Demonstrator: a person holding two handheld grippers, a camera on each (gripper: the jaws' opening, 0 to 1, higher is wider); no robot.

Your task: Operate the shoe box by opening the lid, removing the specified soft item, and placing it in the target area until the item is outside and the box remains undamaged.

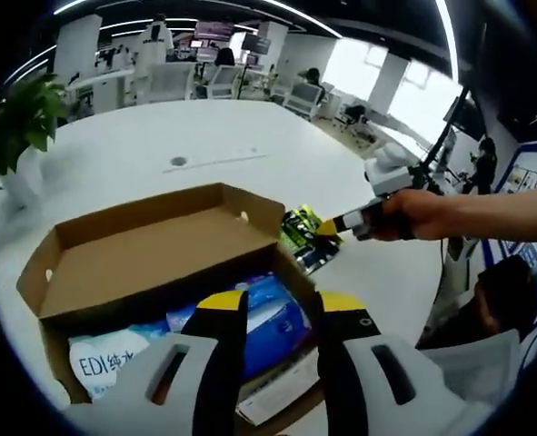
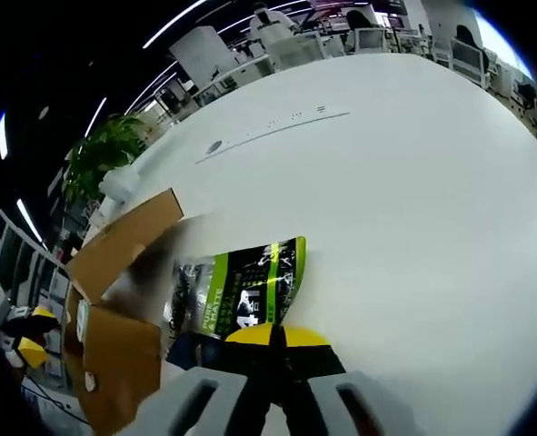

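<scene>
White laminate made up the big round table [image 1: 141, 154], and on it the cardboard shoe box [image 1: 150, 259] sat with its lid [image 1: 154, 250] already folded back and standing open. Inside the box lay a blue soft pack [image 1: 273, 318] and a white wrapped pack [image 1: 104, 359] with blue lettering.

Just beyond the box's far corner, the right gripper [image 1: 333, 225], held in a person's hand [image 1: 422, 213], had its yellow-tipped jaws pressed together on the edge of a green-and-black pouch [image 2: 241, 291]. In the right gripper view the pouch hung clear of the box and above bare tabletop.

The left gripper [image 1: 282, 304] hovered over the box's near side with its jaws parted and nothing between them.

By my reading, the opening and the lifting-out were done; what remained was to set the pouch down in the target area and let go. The box looked undamaged.
</scene>
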